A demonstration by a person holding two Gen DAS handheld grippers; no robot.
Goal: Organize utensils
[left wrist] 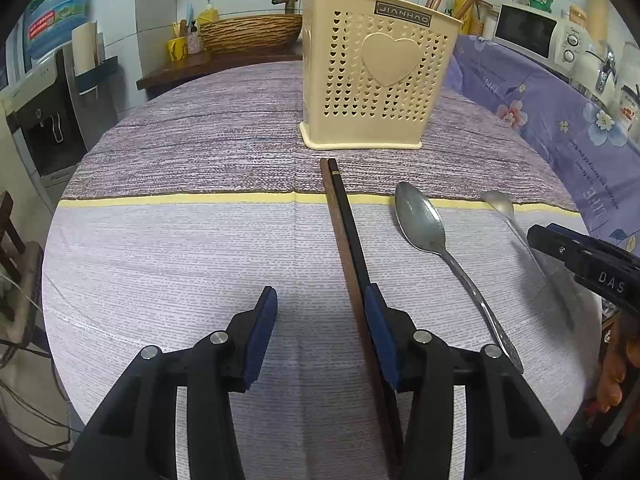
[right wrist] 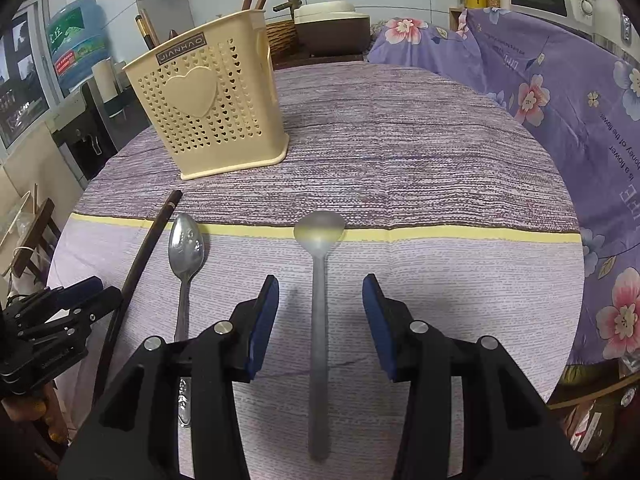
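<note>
Tool [right wrist: 320, 320] in your right hand stands released astride the matte spoon [right wrist: 319, 312], while your left tool [left wrist: 320, 332], also released, flanks the chopsticks [left wrist: 344, 236], both lined up for grasping.

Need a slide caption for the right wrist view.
Open right gripper straddles matte grey metal spoon on striped tablecloth.
</note>
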